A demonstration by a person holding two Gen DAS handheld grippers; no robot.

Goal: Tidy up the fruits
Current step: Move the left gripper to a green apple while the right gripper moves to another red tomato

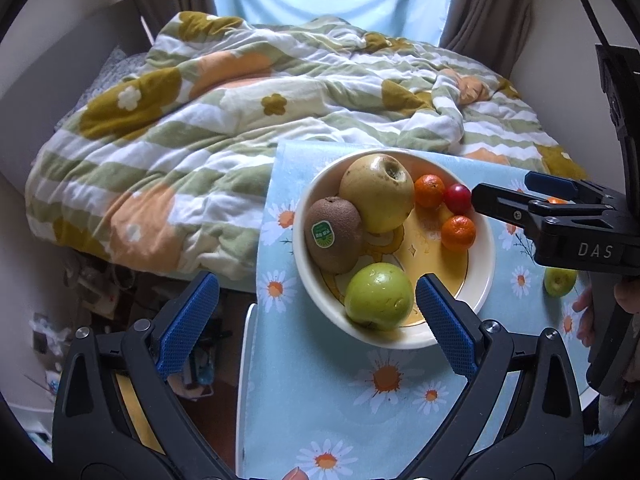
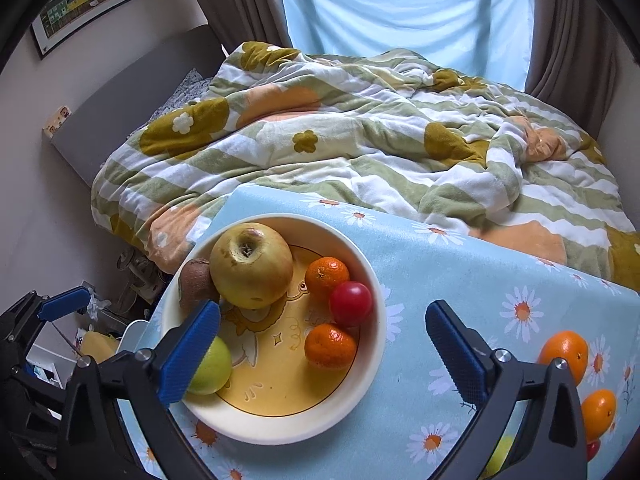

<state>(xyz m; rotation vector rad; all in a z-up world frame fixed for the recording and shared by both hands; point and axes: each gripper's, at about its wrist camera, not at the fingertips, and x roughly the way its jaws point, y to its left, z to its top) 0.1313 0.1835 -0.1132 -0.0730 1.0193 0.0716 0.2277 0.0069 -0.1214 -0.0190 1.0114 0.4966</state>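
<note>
Both our grippers, left (image 1: 316,312) and right (image 2: 322,354), hold jaws wide, empty; bowl (image 2: 372,344) holds six fruits, oranges (image 2: 564,350) remain on the bench.

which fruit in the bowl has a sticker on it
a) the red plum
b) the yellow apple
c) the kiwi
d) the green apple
c: in the left wrist view a green and white sticker sits on the brown kiwi at the left side of the bowl, while the other fruits in the bowl show no sticker.
</note>
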